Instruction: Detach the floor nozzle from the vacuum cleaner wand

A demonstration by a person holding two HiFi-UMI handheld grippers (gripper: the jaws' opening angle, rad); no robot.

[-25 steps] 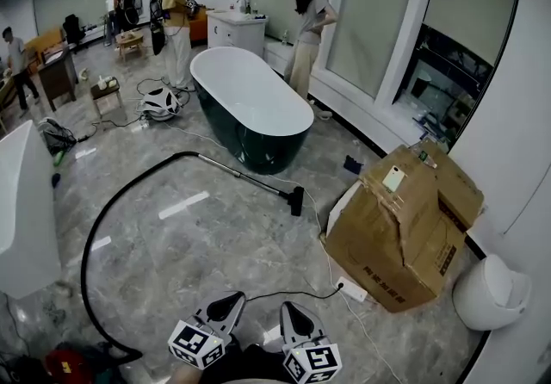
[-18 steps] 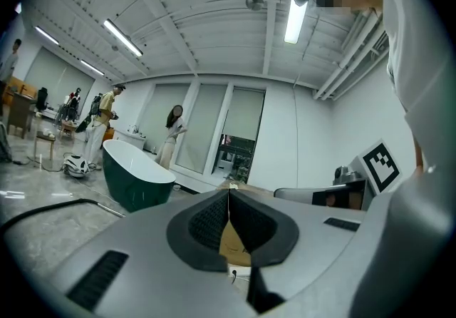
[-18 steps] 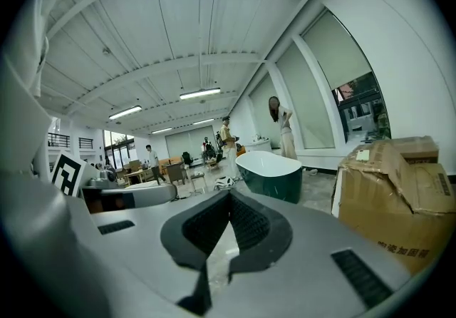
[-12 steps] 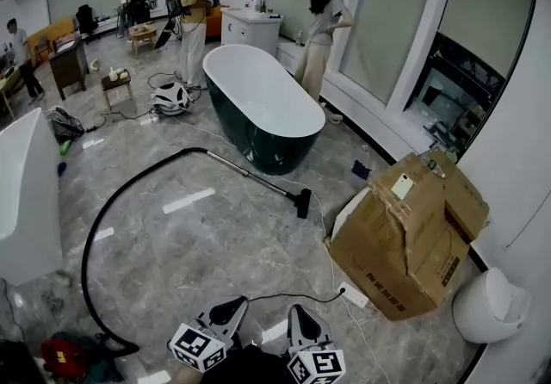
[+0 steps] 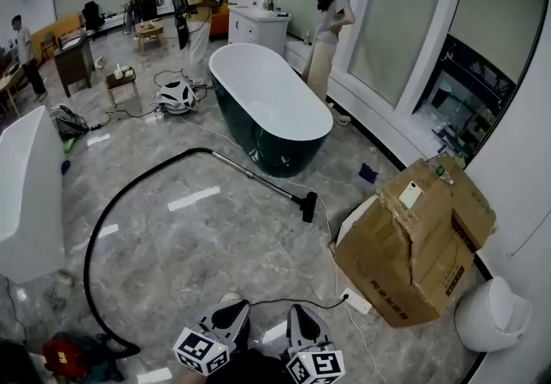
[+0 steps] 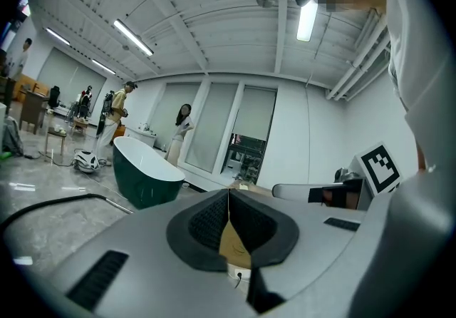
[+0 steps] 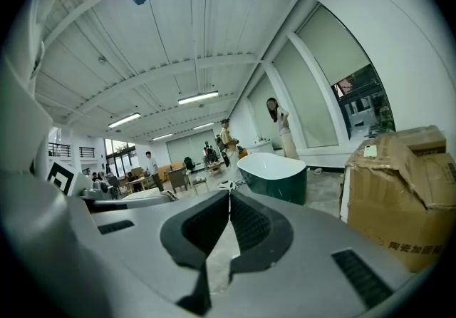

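The floor nozzle lay on the grey floor near the middle of the head view, a little to the right. It was joined to the thin wand. A black hose curved from the wand down to the lower left. There a red vacuum cleaner sat, partly cut off by the bottom edge and hard to make out. Both grippers were at the bottom middle, well apart from the nozzle, and their back ends ran off the bottom edge. The left gripper had its jaws pressed together with nothing between them. The right gripper was the same. A green bathtub stood just behind the wand, and a big cardboard box sat at the right. In the left gripper view the gripper's own grey body hid most of the floor, so only a bit of hose showed at the left. People at the top were too small to see well.
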